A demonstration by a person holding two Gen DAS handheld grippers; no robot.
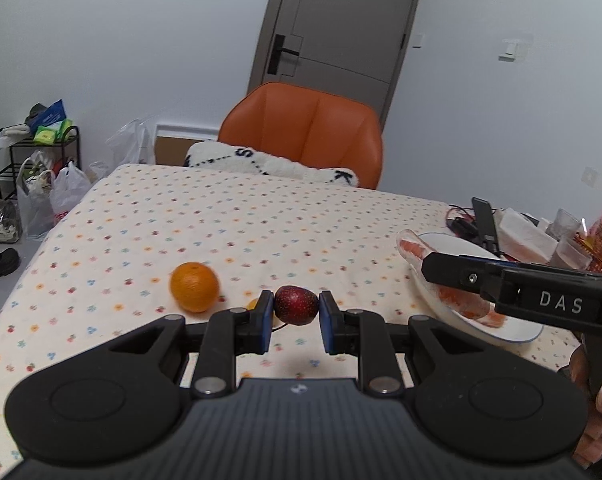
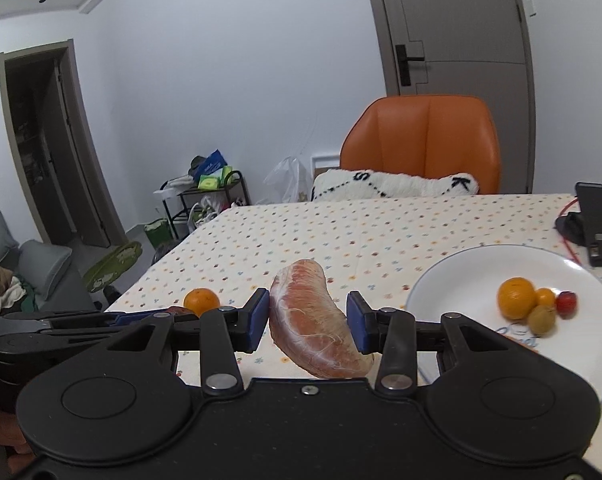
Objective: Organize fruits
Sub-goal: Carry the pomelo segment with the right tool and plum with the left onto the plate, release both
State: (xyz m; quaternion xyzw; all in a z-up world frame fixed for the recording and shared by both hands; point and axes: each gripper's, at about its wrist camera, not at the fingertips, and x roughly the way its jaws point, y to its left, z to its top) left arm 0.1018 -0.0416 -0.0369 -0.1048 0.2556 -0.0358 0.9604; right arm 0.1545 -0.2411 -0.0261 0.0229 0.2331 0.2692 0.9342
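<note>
Fruits are split up right now: the left gripper has its blue pads pinched on a small, glossy dark-red fruit, dead centre of the left wrist view. Left of it, a dimpled orange sits on the dotted tablecloth.

In the right wrist view, the right gripper has a curved, peeled pomelo segment between its pads, pinkish with white membrane. It touches the left pad, but I honestly can't tell if the right pad does. The white plate, cut off at lower right, holds a second orange plus three small blurry fruits.
</note>
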